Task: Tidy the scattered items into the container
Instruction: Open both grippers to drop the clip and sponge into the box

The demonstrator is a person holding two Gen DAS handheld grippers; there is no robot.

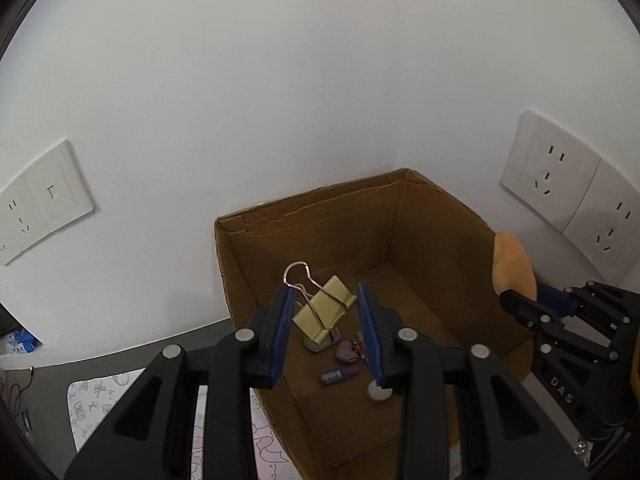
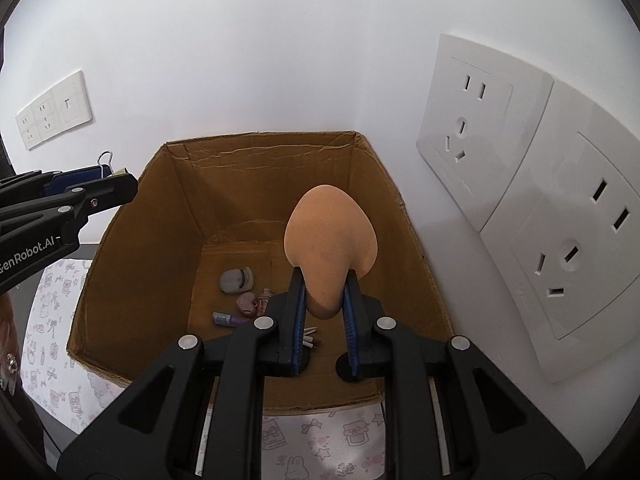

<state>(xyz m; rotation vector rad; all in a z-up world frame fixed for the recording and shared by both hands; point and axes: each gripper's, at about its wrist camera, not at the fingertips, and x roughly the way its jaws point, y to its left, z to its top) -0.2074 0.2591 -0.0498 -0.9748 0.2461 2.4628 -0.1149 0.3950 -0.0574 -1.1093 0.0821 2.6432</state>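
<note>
Your right claw (image 2: 323, 300) is pinching the orange makeup sponge (image 2: 330, 240) by its narrow end, bulb pointing up and away, long axis running on from the fingers, hanging over the cardboard box (image 2: 120, 236). It's soft, light and springy, so the squeezed tip looks the best place to hold. Your left claw (image 1: 326, 320) grips the yellow binder clip (image 1: 322, 308) by a wire handle; it's stiff, light and likely to swing, body slanting down over the box's left side.
</note>
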